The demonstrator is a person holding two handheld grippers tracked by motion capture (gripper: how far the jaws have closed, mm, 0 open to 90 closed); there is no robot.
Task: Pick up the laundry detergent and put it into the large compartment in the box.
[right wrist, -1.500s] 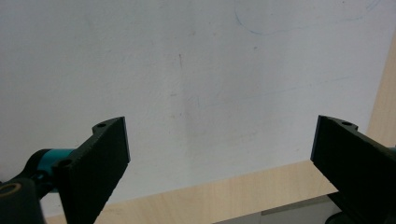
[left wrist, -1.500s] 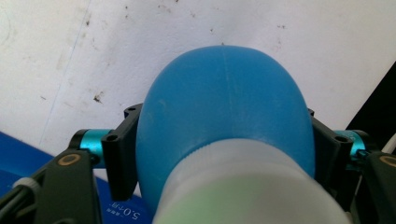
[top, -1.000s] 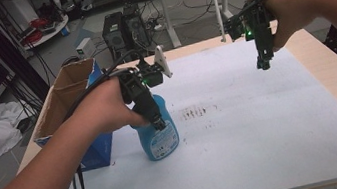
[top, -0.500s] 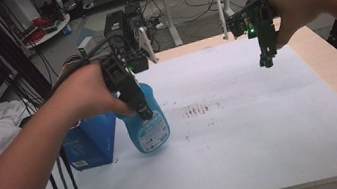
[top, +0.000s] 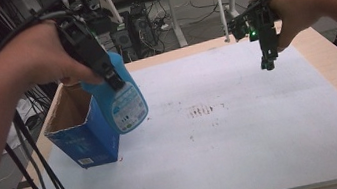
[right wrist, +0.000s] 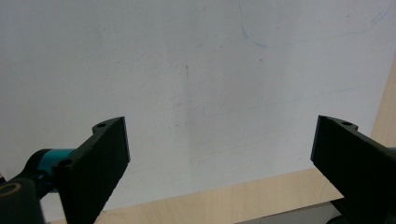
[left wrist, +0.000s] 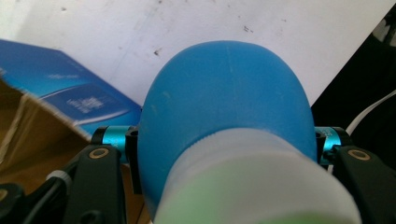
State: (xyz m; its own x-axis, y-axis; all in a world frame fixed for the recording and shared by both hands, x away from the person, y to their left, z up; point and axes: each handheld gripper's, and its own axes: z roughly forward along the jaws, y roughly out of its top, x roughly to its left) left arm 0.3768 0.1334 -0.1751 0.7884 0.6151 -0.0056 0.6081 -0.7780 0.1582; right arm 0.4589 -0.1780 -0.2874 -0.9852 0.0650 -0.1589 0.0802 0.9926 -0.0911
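A blue bottle [top: 126,103] with a printed label hangs tilted in the air, its base over the near corner of an open blue cardboard box [top: 81,135]. My left gripper [top: 115,79] is shut on the bottle's upper body, held by a hand coming in from the left. In the left gripper view the bottle [left wrist: 224,98] sits between the jaws of the left gripper [left wrist: 224,142], with the box [left wrist: 65,95] below it. My right gripper [top: 268,63] hovers over the far right of the table, pointing down. Its jaws stand wide apart with nothing between them [right wrist: 219,149].
A white sheet [top: 244,139] covers the wooden table and carries a patch of dark marks [top: 202,109] near its middle. Black cables [top: 42,179] hang off the left edge. Desks and equipment stand behind the table's far edge.
My left gripper has lifted the bottle off the table, up and toward the box at the left. The right gripper has stayed where it was.
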